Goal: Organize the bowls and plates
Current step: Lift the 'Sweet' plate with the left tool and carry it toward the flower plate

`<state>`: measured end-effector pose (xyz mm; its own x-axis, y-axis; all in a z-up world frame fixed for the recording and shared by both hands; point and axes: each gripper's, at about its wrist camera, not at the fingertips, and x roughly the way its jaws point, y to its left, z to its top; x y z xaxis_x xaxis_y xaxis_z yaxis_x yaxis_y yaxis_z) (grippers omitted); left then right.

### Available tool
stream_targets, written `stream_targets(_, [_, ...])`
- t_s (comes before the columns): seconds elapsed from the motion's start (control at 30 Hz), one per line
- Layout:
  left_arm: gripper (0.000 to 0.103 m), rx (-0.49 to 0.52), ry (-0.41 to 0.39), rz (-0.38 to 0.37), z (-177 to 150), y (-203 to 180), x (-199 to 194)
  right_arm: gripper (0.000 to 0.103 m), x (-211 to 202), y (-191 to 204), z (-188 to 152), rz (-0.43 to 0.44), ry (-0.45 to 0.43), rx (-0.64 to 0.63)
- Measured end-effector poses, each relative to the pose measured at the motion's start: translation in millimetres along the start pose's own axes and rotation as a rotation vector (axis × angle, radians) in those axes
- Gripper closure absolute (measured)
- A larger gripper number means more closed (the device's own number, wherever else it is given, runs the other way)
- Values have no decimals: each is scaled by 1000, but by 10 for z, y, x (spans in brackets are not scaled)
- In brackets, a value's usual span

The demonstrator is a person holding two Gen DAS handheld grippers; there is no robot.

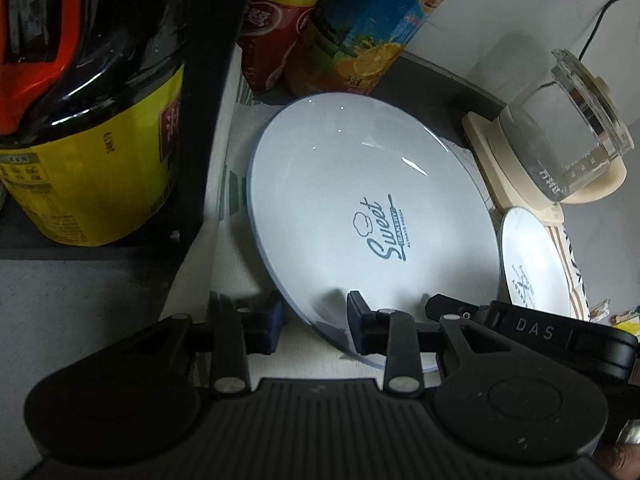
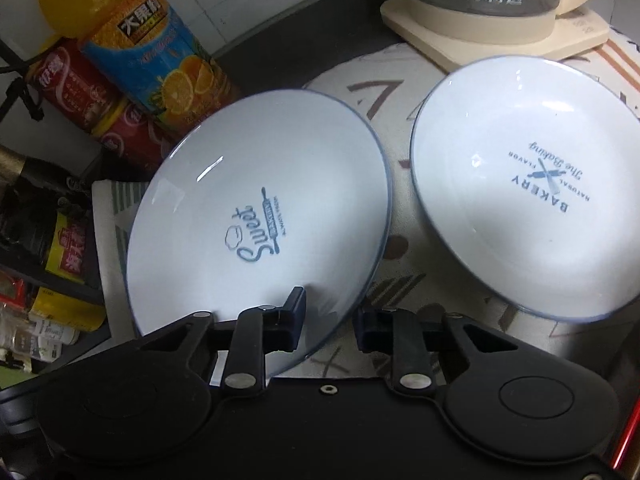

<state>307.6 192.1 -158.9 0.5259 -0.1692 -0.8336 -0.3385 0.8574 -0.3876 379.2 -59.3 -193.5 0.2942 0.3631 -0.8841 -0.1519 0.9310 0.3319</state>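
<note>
White "Sweet" plate (image 1: 360, 204), mid-frame on the worktop (image 2: 396, 152), is straddled at its near rim by both narrowed grippers, left (image 1: 316, 320) and right (image 2: 330, 314); whether it is pinched cannot be told. Stacking onto the "Bakery" plate (image 2: 528, 184) at right seems next, calling for a level lift.

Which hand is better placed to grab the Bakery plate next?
Right, probably. The Bakery plate lies just beyond the right gripper; from the left gripper it sits past the Sweet plate. Both grippers currently pinch that plate's rim.
</note>
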Motion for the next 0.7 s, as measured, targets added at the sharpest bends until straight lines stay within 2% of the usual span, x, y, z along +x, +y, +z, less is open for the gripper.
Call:
stream_targets(0.17, [71,-17,-40,-8,-1,20,26,78,9,-27,17,18,-13,14])
stream_targets(0.3, [73,-24,-44,3,-12,0,22,86,-9,-106,-17,50,-36,52])
stream_targets(0.4, [79,-36,-55,3,-12,14,-17,88,-36,-108,-21,56,-33,61])
stream_targets(0.47, [81,-27,-85,-8,-15,34,-80,88,-103,-69,-32,48,-45,40])
stream_targets(0.57, [84,-34,-80,-6,-37,64,-122,88,-227,56,-51,38,-78,-30])
stream_targets(0.7, [83,-36,-81,-2,-113,60,-184,88,-289,95,-69,32,-91,-62])
